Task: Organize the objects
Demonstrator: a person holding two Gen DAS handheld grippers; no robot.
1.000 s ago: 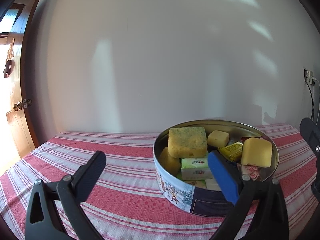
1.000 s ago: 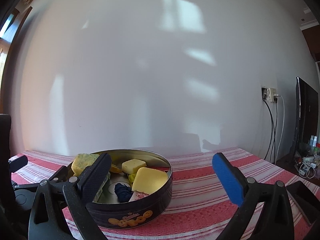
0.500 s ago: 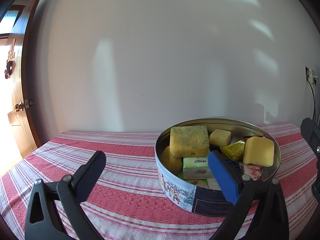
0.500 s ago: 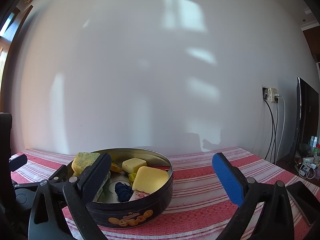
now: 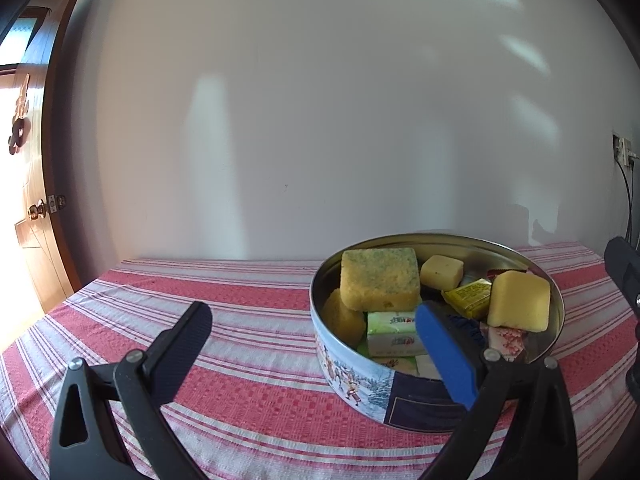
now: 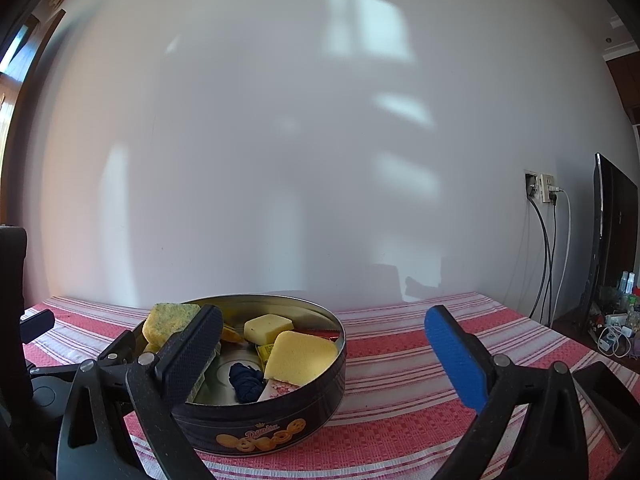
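A round cookie tin (image 5: 356,380) stands open on the striped cloth and also shows in the right wrist view (image 6: 256,428). It holds a green-flecked yellow sponge (image 5: 380,278), a plain yellow sponge (image 5: 518,300), a small pale block (image 5: 442,272), a yellow packet (image 5: 468,294), a green-white packet (image 5: 394,332) and a dark blue bundle (image 6: 245,376). My left gripper (image 5: 316,344) is open and empty, its blue finger in front of the tin's near right rim. My right gripper (image 6: 324,354) is open and empty, its black finger over the tin's left side.
The table carries a red and white striped cloth (image 5: 248,304) and ends at a white wall. A wooden door (image 5: 28,184) is at far left. A wall socket with cables (image 6: 540,188) and a dark screen (image 6: 612,224) stand at right. A dark flat object (image 6: 600,388) lies at the right edge.
The tin has shifted slightly right and down in the left wrist view as that gripper drifted. The right wrist view is almost unchanged. Both grippers stay open.
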